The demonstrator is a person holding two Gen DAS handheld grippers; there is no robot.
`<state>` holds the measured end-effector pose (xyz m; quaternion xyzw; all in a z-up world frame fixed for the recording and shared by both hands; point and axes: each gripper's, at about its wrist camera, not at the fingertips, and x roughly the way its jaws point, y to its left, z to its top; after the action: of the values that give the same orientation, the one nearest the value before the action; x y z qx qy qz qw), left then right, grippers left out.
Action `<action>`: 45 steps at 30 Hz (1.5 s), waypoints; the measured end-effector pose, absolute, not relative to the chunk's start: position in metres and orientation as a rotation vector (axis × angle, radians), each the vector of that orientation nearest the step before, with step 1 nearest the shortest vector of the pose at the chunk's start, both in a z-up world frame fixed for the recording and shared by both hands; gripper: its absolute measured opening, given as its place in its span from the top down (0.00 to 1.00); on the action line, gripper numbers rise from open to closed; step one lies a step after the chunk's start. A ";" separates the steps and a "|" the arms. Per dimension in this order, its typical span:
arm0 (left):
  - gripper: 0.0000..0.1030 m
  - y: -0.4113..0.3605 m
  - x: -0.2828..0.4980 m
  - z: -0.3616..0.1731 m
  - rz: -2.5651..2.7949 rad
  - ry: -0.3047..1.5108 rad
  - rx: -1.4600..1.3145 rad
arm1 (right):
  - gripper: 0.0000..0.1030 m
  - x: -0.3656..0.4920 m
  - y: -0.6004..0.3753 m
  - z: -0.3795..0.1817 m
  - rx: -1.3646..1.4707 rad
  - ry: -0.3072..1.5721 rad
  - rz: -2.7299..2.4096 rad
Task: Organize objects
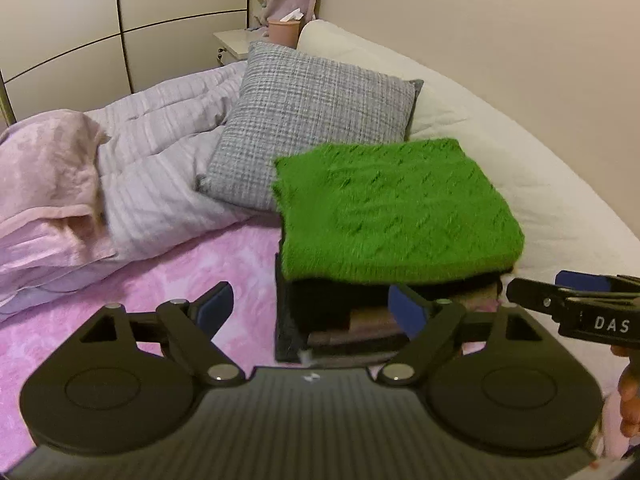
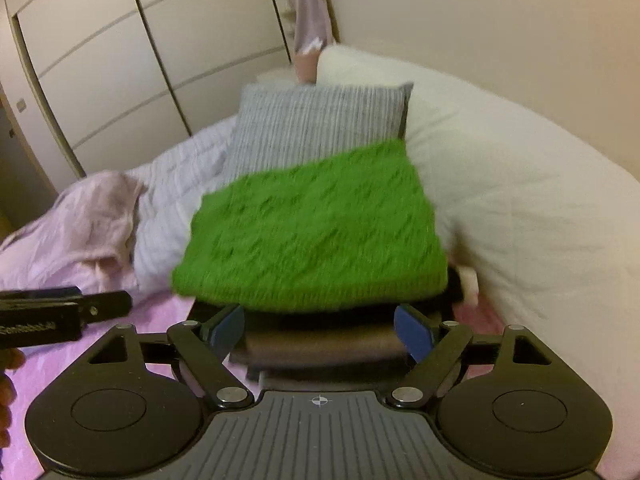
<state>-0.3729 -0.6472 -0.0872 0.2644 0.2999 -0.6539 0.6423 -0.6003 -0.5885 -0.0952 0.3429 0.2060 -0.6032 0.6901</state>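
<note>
Bed point(image 1: 208, 264): pink patterned sheet in front; a lilac striped duvet point(image 1: 160, 168) is bunched toward the wardrobe side.
White bolster point(image 1: 500, 152): runs along the wall edge of the bed, just beside the stack.
Grey pillow point(image 1: 312, 120): leans behind the stack; the green knit's far edge touches or overlaps it.
Folded stack point(image 1: 352, 320): dark and brown folded items lying on the bed, layers stepped and not flush at the near edge.
Green knit point(image 1: 392, 208): folded, topmost on the stack, overhanging the layers beneath on the near side.
Left gripper point(image 1: 310, 306): jaws spread wide, nothing between the pads, clear of the stack's near left corner.
Right gripper point(image 2: 320, 330): jaws at full spread, empty, near the front edge of the stack.
Risk, topple: the overhanging green knit may slide off if a gripper brushes it.
Risk, snag: an open pad could catch the loose knit and drag the fold apart.
Risk, lean: the soft mattress and uneven layers may tip the stack toward the bolster.
</note>
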 end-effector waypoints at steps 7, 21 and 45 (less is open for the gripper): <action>0.12 -0.599 -0.366 -0.060 -1.499 0.667 0.609 | 0.23 -0.587 -0.547 -0.068 0.743 0.466 -1.364; 0.07 -0.516 -0.352 -0.023 -1.528 0.610 0.532 | 0.22 -0.555 -0.471 -0.038 0.673 0.454 -1.370; 0.01 -0.309 -0.249 0.009 -1.577 0.619 0.493 | 0.23 -0.416 -0.300 -0.013 0.646 0.485 -1.376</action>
<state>-0.2491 -0.3094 0.0095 0.2155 0.2711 -0.6903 0.6353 -0.4161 -0.2997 -0.0131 0.2898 0.2177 -0.6175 0.6981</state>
